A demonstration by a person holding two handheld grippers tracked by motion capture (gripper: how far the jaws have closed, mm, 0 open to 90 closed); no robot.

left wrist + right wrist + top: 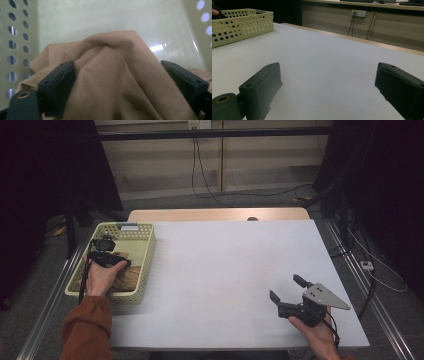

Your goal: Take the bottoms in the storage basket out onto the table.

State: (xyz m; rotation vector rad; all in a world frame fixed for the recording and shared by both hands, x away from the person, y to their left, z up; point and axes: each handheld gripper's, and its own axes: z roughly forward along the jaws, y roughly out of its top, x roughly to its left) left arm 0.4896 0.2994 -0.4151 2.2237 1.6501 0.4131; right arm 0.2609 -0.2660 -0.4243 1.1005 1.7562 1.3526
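Nearest to the person, in the high view, the right claw (285,293) rests low over the bare white bench (225,270), held by the right hand (312,330) at the near right corner. Its jaws stand wide apart with nothing between them. I think it is parked there on purpose, well apart from the work, so that it does not disturb the other side.

A little farther, at the left edge of the bench, the left hand (100,275) pushes the left claw (107,252) down into the pale yellow basket (142,265). The beige cloth (125,280) lies inside this basket, crumpled at the near end. From the high view alone the hand and the claw body cover the jaws, so their state is not clear there.

The left gripper view answers this: the jaws are wide, one on each side of a raised fold of the cloth (112,72). The fold seems to touch the left jaw, but they probably do not press it yet. It looks like the step of taking the cloth out, with closing on the fold as the next need.

Farthest, the right gripper view looks along the bench to the basket (242,25) from the side, with its perforated wall, and a wall socket (359,13) behind.
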